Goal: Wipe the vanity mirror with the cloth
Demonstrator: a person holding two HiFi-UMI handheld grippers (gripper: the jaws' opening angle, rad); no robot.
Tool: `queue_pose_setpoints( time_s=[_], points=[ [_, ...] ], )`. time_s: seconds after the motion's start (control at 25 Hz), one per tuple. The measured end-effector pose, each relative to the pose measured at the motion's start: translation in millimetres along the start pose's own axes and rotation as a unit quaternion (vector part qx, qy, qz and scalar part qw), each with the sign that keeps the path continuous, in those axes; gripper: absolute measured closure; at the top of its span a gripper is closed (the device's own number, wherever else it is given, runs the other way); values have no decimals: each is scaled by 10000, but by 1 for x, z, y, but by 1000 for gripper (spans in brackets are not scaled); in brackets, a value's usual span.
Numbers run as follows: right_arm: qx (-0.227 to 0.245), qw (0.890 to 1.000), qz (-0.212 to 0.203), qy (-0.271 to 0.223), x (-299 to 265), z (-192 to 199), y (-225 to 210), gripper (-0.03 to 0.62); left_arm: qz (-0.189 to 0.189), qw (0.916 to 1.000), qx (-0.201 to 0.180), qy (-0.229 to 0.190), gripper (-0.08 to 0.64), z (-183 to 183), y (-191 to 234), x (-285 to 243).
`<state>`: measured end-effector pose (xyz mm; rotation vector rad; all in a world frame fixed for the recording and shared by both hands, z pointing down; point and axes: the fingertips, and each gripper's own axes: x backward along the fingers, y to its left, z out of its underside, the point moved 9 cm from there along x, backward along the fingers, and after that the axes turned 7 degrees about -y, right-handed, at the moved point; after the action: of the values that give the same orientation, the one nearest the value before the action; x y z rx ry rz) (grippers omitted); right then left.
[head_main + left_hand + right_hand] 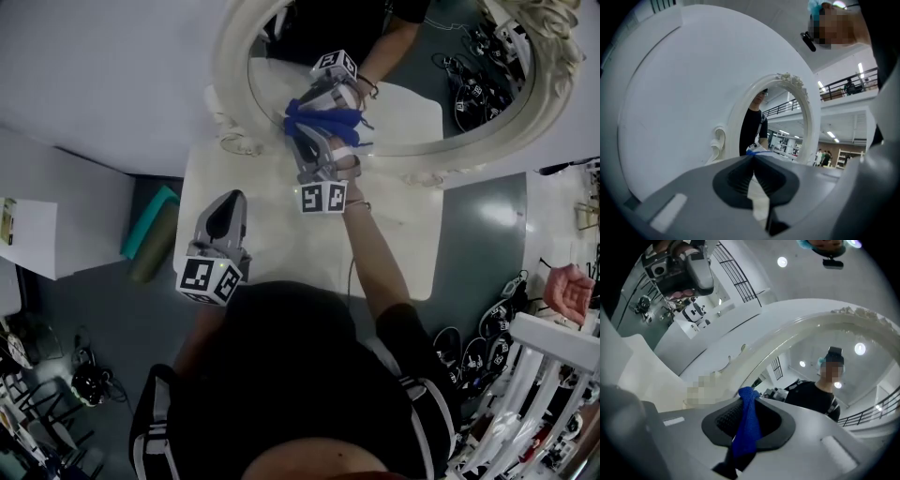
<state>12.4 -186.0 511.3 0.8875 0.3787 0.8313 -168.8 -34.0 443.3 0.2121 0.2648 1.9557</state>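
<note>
An oval vanity mirror in a cream carved frame stands at the back of a white table. My right gripper is shut on a blue cloth, held against the lower left of the glass, with its reflection just above. In the right gripper view the cloth hangs pinched between the jaws of the right gripper, close to the frame. My left gripper hovers over the table's left part, away from the mirror, shut and holding nothing. The left gripper points at the mirror.
A teal roll lies on the floor left of the table, next to a white box. Cables and dark gear cover the floor at the right, by a white rack. The white wall is behind the mirror.
</note>
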Motion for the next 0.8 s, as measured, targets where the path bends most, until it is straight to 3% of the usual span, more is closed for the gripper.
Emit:
queue_pose_setpoints(
  time_s=[0.12, 0.28, 0.4, 0.6, 0.72, 0.8],
  points=[
    [-587, 9977, -294, 176, 2, 21, 20, 535, -25, 10000, 10, 36, 549, 3, -2, 4],
    [-1269, 9911, -352, 193, 3, 32, 25, 535, -32, 10000, 7, 40, 549, 4, -2, 8],
    [-1990, 9789, -474, 14, 5, 34, 20, 537, -33, 10000, 0, 1, 549, 2, -3, 10],
    [-3516, 9323, -843, 0, 1, 50, 24, 537, 85, 10000, 19, -19, 549, 2, -9, 10],
    [-4000, 9111, -995, 36, 0, 58, 29, 537, 157, 9999, 14, -32, 549, 2, -14, 13],
    [-4554, 8851, -950, -110, 5, 58, 22, 537, 177, 9998, 16, -43, 549, 0, -16, 16]
  ],
)
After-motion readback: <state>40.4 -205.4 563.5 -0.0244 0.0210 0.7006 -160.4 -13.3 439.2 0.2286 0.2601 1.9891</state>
